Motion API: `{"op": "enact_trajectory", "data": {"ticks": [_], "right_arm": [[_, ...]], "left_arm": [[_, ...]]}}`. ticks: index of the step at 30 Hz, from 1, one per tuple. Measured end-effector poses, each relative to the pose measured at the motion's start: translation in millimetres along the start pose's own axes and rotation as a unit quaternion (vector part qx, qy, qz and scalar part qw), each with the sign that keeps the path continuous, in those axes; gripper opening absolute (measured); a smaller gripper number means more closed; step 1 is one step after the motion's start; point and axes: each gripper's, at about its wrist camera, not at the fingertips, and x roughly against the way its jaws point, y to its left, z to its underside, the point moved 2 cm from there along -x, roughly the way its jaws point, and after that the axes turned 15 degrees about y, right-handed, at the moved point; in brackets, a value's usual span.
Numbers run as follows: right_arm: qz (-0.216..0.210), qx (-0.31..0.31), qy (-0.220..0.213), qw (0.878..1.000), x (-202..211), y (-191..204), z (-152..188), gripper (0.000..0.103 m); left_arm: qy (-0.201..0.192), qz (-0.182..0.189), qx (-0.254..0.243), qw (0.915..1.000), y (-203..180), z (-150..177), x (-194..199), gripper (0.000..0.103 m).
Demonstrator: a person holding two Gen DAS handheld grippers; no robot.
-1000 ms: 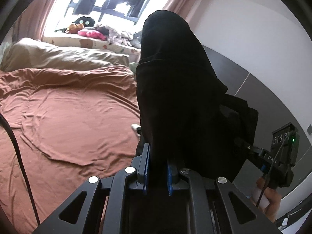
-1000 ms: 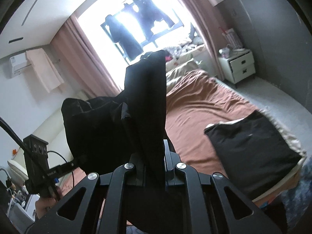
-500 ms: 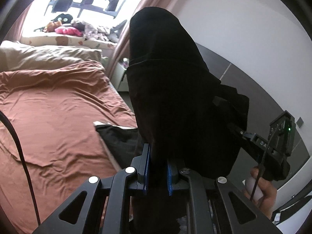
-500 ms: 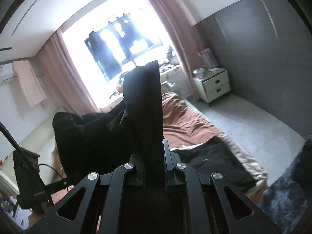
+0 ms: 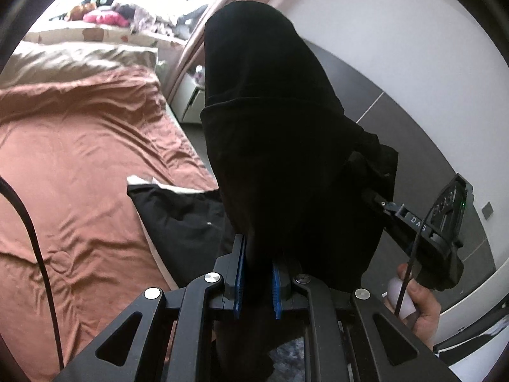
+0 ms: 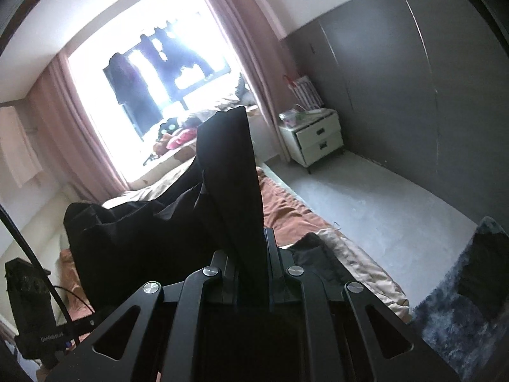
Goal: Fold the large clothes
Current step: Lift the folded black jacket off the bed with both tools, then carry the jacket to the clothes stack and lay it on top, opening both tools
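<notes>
While a folded black garment (image 5: 178,222) lay near the bed's (image 5: 79,165) right edge, another black garment (image 5: 270,146) was pinched aloft by the left gripper (image 5: 257,281) and right gripper (image 6: 251,273).

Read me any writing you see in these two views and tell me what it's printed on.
"DAS": white letters on the right tool's black body, left wrist view; anything further is hidden.
Small white lettering on the left tool's black body, right wrist view: too blurred to read.

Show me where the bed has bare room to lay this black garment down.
Free: the wide brown sheet between the beige pillows and the folded black garment. Crowded: the bed's foot corner, under that folded piece, and the window ledge, heaped with clothes and toys.
</notes>
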Motion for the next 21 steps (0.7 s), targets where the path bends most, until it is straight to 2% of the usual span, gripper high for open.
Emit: {"op": "enact_trajectory", "data": {"ticks": [10, 19, 21], "right_arm": [[0.022, -0.033, 0.03, 0.999, -66, 27, -14, 0.008], [0.048, -0.055, 0.076, 0.994, -114, 24, -37, 0.008], [0.061, -0.065, 0.089, 0.992, -128, 24, -45, 0.013]], "left_arm": [[0.04, -0.018, 0.007, 0.999, 47, -44, -50, 0.015], [0.085, -0.041, 0.023, 0.9953, 106, -71, -107, 0.015], [0.096, -0.041, 0.02, 0.9944, 117, -77, -120, 0.015]]}}
